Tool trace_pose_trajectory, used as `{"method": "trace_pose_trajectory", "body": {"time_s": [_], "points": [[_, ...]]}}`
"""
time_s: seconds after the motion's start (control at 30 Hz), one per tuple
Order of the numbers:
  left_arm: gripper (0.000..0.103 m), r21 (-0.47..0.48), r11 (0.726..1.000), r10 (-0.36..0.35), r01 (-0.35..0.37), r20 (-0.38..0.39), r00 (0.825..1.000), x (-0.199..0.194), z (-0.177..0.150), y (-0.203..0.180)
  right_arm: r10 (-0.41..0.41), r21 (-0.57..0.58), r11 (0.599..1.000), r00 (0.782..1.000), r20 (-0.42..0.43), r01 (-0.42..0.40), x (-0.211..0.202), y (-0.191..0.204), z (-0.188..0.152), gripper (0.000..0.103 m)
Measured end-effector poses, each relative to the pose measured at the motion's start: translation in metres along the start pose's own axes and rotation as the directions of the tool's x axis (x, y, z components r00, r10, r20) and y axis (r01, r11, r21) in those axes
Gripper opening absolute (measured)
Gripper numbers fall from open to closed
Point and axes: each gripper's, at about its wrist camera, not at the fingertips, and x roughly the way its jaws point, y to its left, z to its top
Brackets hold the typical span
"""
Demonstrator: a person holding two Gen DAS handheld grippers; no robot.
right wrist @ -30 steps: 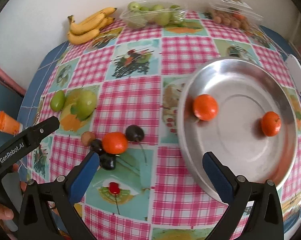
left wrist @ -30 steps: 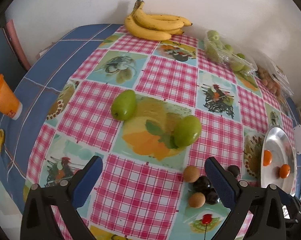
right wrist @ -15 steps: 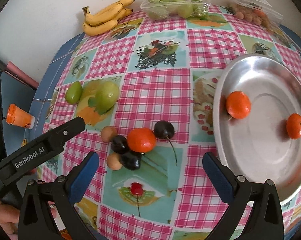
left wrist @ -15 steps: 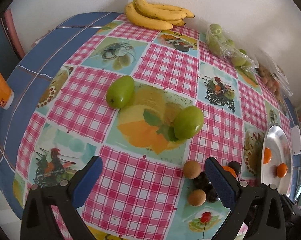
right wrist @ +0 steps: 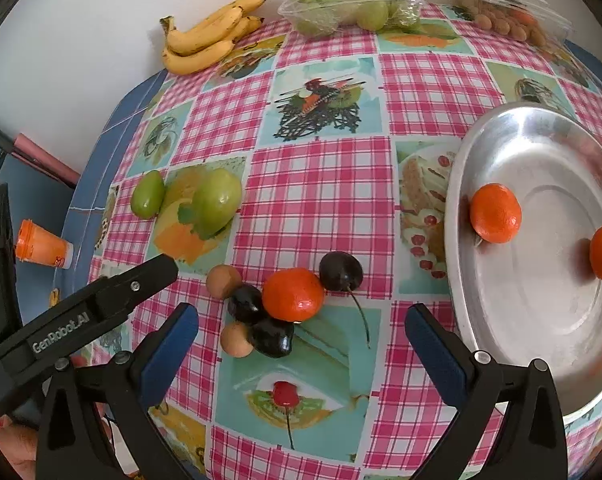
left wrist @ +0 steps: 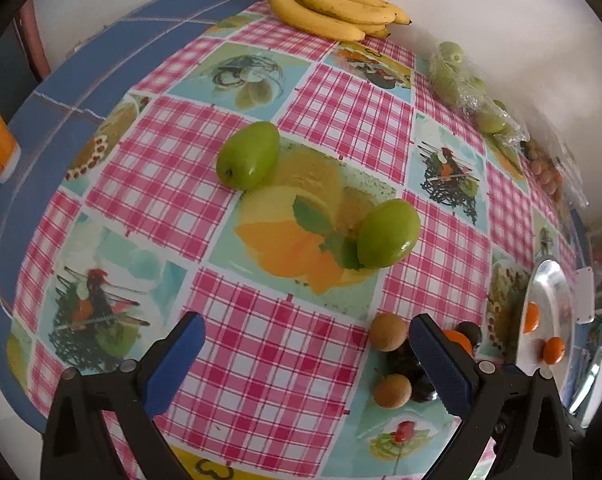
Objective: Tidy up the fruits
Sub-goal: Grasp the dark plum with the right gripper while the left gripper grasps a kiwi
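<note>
Both sets of fingers are spread wide with nothing in them, the right gripper [right wrist: 301,344] hanging over the tangerine [right wrist: 293,294] and dark cherries [right wrist: 340,271] low in the frame, the left gripper [left wrist: 307,350] at bottom, two tangerines in the metal plate [right wrist: 541,320] at right on the checkered tabletop [right wrist: 321,196].

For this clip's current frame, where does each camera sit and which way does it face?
Left wrist: on the left tool, facing across the table at two green fruits; only its own open fingers show.
Right wrist: on the right tool, facing the loose orange and metal plate; its fingers and the left tool show.
Shared: bananas, green fruits, plate.
</note>
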Motion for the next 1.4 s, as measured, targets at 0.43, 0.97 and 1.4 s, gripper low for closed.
{"method": "trace_pose_trajectory", "body": {"time_s": [0.43,0.97,1.4], "points": [[0.091,-0.019,0.997,-0.076,0.075,-0.042,0.996,0.01,0.0,-0.01,-0.007,0.081,0.997,0.999,0.037,0.004,0.004,-0.019,0.012,0.069],[0.063,-0.021,0.988,-0.157,0.156,-0.11,0.981,0.029,-0.001,-0.025,-0.014,0.159,0.987,1.0,0.028,0.009,0.018,-0.031,0.018,0.042],[0.047,-0.067,0.975,-0.22,0.212,-0.132,0.967,0.035,-0.002,-0.026,0.013,0.184,0.983,1.0,0.023,-0.017,0.024,-0.031,0.02,0.027]]}}
